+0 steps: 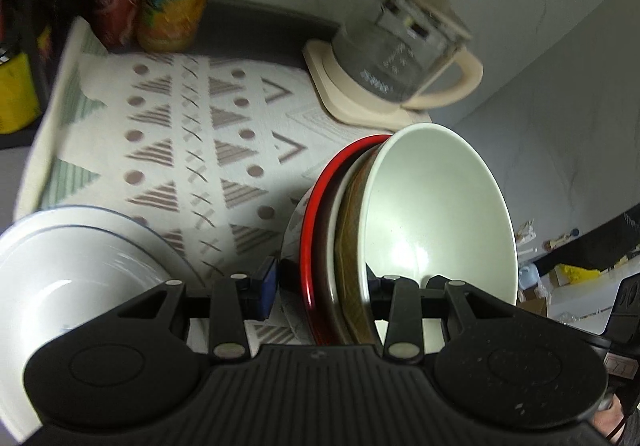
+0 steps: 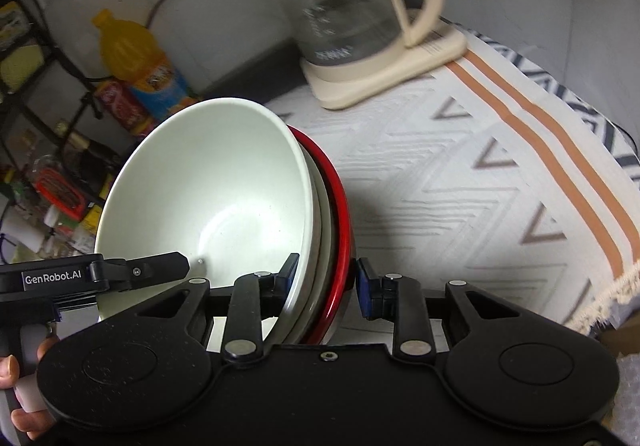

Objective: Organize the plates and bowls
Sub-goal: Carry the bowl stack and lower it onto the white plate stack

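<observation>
Nearest in the left wrist view, the left gripper (image 1: 322,288) straddles the rims of a tilted stack of bowls, its fingers on either side of the stack; the blue pad on the left finger (image 1: 267,288) sits just off the outermost bowl, so a firm hold cannot be confirmed. The stack nests a pale green bowl (image 1: 436,213) innermost, a brown-sided bowl (image 1: 350,246) next, and a red-rimmed bowl (image 1: 316,230) outside. To the near left lies a white plate with a blue ring (image 1: 76,278).

In the right wrist view, the right gripper (image 2: 324,278) also spans the same stack, one finger inside the pale green bowl (image 2: 216,189), the other blue pad (image 2: 366,288) just beside the red-rimmed bowl (image 2: 340,213), with a small gap showing. The other gripper's finger (image 2: 156,266) reaches into the bowl from the left, and a person's fingers (image 2: 12,370) show at the near left edge.

Beneath is a patterned cloth (image 2: 460,185) over the table. Farther back stands a glass kettle with a cream handle (image 2: 352,5) on its base, and far left an orange drink bottle (image 2: 136,53).
</observation>
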Demonstrator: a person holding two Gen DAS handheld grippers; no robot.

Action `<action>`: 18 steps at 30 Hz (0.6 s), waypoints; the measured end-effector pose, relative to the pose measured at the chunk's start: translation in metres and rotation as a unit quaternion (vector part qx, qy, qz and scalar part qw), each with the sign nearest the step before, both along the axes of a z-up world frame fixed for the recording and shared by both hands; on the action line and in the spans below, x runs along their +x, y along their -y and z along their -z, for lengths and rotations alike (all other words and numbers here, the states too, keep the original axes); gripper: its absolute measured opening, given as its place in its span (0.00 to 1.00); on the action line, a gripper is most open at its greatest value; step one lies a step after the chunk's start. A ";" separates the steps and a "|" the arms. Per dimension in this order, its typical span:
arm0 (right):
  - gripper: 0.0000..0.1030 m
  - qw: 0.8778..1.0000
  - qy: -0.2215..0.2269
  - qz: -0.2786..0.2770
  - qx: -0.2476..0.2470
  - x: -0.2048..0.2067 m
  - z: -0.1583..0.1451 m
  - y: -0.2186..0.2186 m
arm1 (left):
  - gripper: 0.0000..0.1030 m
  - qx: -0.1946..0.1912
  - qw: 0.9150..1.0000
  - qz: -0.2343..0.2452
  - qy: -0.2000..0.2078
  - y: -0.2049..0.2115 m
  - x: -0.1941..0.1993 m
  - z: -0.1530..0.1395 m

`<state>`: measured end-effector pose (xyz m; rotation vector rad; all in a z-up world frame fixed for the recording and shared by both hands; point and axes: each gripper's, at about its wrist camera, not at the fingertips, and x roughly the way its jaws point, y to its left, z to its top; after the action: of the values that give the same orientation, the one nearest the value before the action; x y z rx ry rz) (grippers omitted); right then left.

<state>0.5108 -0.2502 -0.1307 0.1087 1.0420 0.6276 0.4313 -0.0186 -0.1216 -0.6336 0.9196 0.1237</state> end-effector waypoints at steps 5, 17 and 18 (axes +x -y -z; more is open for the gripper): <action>0.28 1.000 0.009 -0.022 0.012 -0.009 -0.011 -0.017 | 0.36 0.008 1.000 -0.022 0.010 -0.016 -0.017 -0.013; 0.27 0.996 0.016 -0.084 0.017 -0.040 -0.021 -0.063 | 0.36 0.007 0.996 -0.087 0.013 -0.051 -0.073 -0.018; 0.27 0.996 0.015 -0.090 0.016 -0.043 -0.020 -0.067 | 0.36 0.006 0.995 -0.094 0.012 -0.053 -0.078 -0.017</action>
<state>0.4675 -0.1827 -0.1104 0.0341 1.0196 0.8067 0.3534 0.0348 -0.1047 -0.7084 0.8349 0.2904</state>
